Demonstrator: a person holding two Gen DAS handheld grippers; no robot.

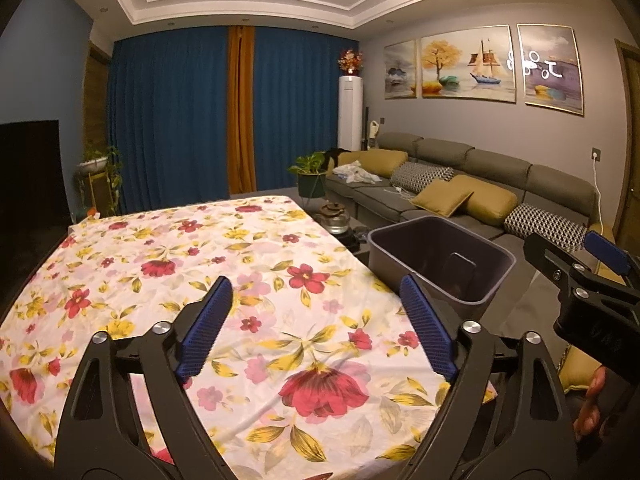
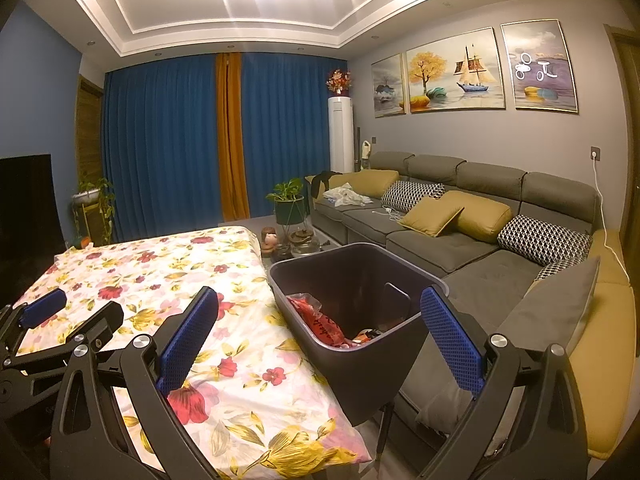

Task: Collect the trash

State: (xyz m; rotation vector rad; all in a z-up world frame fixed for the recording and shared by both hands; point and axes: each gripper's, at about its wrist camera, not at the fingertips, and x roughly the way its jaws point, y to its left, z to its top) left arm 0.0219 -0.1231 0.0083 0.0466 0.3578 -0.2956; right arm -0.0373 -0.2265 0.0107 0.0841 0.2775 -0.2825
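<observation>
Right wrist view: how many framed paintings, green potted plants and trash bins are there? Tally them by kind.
Framed paintings: 3
Green potted plants: 2
Trash bin: 1
Total: 6

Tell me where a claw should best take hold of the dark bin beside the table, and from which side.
Probably the bin is best gripped at its upper rim, from above, one finger inside and one outside the thin wall. The near rim is closest to the open right claw. The body looks too wide to span, and the red wrappers lie low, clear of the rim.
</observation>
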